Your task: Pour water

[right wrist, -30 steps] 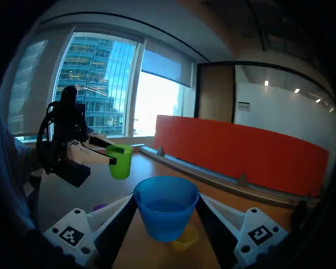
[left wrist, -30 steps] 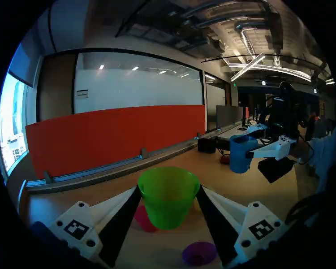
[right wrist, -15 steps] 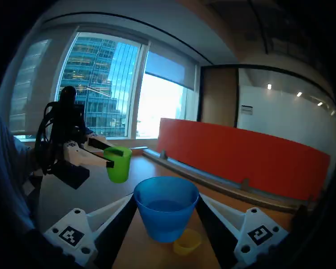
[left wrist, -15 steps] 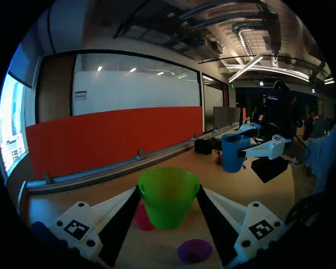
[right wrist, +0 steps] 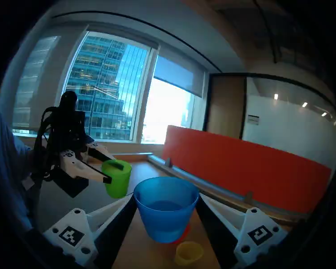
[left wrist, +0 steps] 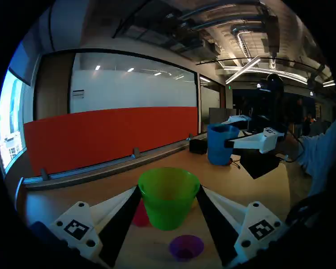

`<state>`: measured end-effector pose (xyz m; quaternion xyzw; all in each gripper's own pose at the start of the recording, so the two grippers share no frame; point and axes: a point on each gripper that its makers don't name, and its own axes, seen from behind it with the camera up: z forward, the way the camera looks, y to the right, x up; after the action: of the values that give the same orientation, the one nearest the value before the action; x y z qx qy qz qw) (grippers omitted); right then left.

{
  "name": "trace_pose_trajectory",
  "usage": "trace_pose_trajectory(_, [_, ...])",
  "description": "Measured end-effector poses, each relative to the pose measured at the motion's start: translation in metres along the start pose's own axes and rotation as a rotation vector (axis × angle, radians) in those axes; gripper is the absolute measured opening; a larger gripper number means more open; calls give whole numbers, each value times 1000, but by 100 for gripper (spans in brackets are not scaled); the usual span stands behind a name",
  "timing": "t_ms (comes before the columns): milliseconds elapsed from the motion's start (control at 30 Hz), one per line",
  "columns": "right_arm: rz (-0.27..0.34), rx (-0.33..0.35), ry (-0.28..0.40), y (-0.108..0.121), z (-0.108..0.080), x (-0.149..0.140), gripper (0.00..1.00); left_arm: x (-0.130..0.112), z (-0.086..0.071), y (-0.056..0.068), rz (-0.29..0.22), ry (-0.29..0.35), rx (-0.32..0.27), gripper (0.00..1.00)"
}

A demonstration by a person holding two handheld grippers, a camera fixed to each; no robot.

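Gripping the green cup in the left gripper, with both fingers pressed on its sides: upright, mouth level, lifted above the table, no water visible inside. Gripping the blue cup in the right gripper the same way, clamped from both sides and upright, with water standing low in it.

Governing relation, as seen in the left gripper view: blue cup off to the right and farther out, well apart from the green rim. As seen in the right gripper view: green cup off to the left, near but not touching. No lip over any mouth yet.

Judged step: approach before the pour. Treat the right gripper as the pouring side, since it carries the water, and the left as the receiver.

- Carry the blue cup leftward until its lip stands over the green mouth.
- Tip only then, toward the left.
- Hold the green cup upright and steady throughout.

Likely fault: tipping early — water onto the table, near the purple cup and the yellow cup lying below.
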<state>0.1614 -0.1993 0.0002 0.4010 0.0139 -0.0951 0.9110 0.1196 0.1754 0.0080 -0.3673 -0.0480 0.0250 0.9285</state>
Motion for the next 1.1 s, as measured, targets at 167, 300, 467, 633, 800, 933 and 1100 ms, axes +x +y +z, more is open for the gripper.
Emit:
trace_pose_trajectory(167, [-26, 2, 23, -2, 5, 15, 91, -1, -4, 5, -10, 6, -7, 88])
trace_pose_trajectory(300, [-56, 3, 37, -2, 8, 23, 91, -2, -6, 10, -15, 10, -17, 88])
trace_pose_trajectory(467, [-110, 4, 43, -3, 12, 31, 91, -5, -9, 15, -16, 10, -26, 88])
trace_pose_trajectory(633, [-171, 6, 47, -6, 16, 37, 91, -7, -10, 21, -19, 9, -38, 88])
trace_pose_trajectory(800, [-223, 14, 51, -10, 19, 43, 91, -8, -11, 28, -19, 9, -53, 88])
trace_pose_trajectory(933, [-263, 17, 56, -12, 23, 49, 91, -9, -10, 34, -19, 9, -66, 88])
trace_pose_trajectory(1100, [-311, 15, 59, -13, 26, 54, 91, -9, -10, 40, -20, 11, -77, 88])
